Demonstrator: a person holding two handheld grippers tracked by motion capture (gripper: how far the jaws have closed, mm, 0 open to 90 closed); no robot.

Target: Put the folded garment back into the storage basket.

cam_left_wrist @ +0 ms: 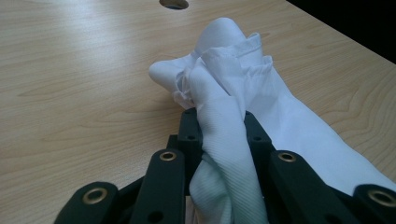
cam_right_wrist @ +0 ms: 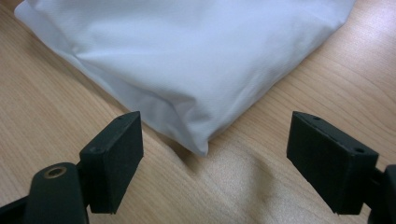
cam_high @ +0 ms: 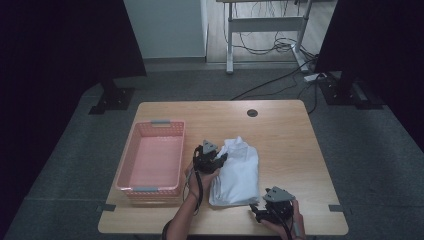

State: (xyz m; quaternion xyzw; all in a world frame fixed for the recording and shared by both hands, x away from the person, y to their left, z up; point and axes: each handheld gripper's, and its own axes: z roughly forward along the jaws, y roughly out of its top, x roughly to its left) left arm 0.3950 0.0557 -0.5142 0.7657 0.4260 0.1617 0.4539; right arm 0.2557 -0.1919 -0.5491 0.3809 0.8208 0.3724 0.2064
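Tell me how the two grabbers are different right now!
The left gripper is shut, its fingers pinching a fold of the white shirt; the right gripper is open, its fingers spread wide and holding nothing. The left gripper sits by the shirt's collar end, the right gripper faces its near corner. Both are black and hand-held over the wooden table.

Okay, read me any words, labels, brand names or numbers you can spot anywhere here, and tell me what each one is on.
None: no readable text anywhere.
White shirt: no tag or print visible, neither where the left gripper pinches it nor at the corner before the open right gripper.
Pink basket: its grey handle strips are blank.
Table: plain wood grain, no markings.
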